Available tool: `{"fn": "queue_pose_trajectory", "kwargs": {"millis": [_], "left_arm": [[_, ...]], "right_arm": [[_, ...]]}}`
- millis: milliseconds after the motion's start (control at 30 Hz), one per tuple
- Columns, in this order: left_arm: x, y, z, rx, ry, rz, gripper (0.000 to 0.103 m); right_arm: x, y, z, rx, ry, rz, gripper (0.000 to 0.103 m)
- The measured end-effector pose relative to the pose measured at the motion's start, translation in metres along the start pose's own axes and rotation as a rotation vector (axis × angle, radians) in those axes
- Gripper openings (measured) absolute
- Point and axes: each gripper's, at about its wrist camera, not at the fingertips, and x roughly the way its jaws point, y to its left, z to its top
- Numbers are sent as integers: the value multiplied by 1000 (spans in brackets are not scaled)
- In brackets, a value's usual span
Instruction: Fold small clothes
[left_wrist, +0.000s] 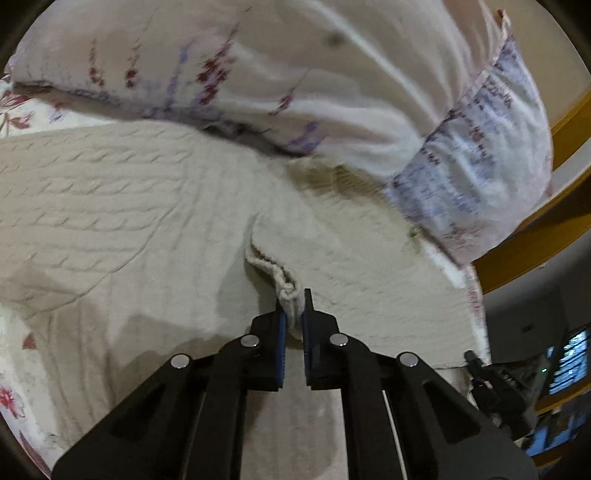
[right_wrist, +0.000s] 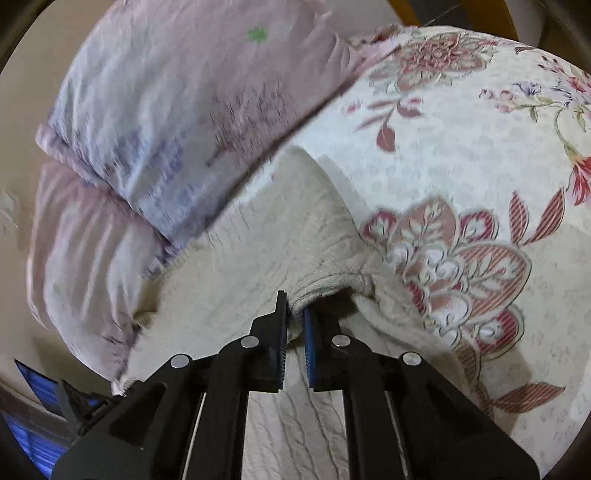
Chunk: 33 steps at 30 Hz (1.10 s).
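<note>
A cream cable-knit sweater (left_wrist: 110, 192) lies spread on a bed covered by a floral bedspread (right_wrist: 461, 155), its upper part tucked under a pale pillow (left_wrist: 295, 74) printed with purple and red sprigs. The left tool (left_wrist: 293, 314) is clamped on a bunched ribbed edge of the sweater. The right tool (right_wrist: 294, 314) likewise pinches a ribbed hem. No readable writing or label shows anywhere. Both views are motion-blurred, the pillow is cut off at the frame edges, and dark clutter at the right of the left view is indistinct.
</note>
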Motion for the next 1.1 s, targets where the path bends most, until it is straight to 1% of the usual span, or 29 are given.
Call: {"fn": "queue_pose_trajectory", "kwargs": {"millis": [33,100,133,167,200,233,267,300,333,367,400,433,500,567,667,767,833,900,967,1000,1033,1100], "left_arm": [[3,4,-2,-7,13,10,8],[3,6,-5,-8,4,7,9],[2,5,-5,4,3,17,13],[0,4,-6,9,3,18,13],[-2,4,-6,9,4,16,22],[-7,6,-7,6,4,0,33],[-13,9,-8,2,-1,-14,39],[-24,15,-10,-4,-17,-27,48],[-30,19,-11,-7,-30,-31,54],[-40,25,-12,-14,-46,-39,56],[-49,32,-13,-23,-60,-45,58],[-61,44,-15,-42,-79,-46,59],[-80,64,-18,-82,-110,-39,59],[-101,89,-20,-137,-151,-12,59],[-134,128,-21,-220,-211,51,57],[-155,160,-20,-317,-247,76,57],[-165,181,-20,-379,-266,86,57],[-174,199,-20,-428,-279,94,57],[-176,215,-17,-491,-289,94,57],[-177,225,-14,-527,-301,79,56],[-179,233,-12,-549,-312,63,55],[-181,242,-7,-590,-324,51,52]], "right_arm": [[6,2,-1,-19,12,-34,9],[6,4,-3,-52,9,-68,11],[3,8,-5,-70,3,-90,15],[0,10,-6,-83,0,-106,22],[-6,14,-7,-104,-10,-126,32],[-13,19,-9,-125,-30,-147,37],[-21,22,-11,-142,-51,-161,42],[-29,29,-12,-166,-79,-173,42],[-36,32,-13,-185,-96,-176,43],[-42,42,-14,-220,-113,-174,43],[-45,49,-15,-250,-113,-160,43],[-43,60,-17,-286,-101,-138,42],[-30,87,-23,-380,-33,-94,42],[-8,119,-34,-475,56,-55,42],[22,162,-55,-614,123,-50,42],[50,195,-74,-694,169,-57,42],[61,205,-85,-729,177,-71,42],[76,208,-99,-798,228,-112,43],[76,214,-113,-882,169,-154,43],[75,215,-118,-907,156,-164,43],[73,215,-118,-908,154,-162,43],[71,211,-113,-856,179,-136,44]]}}
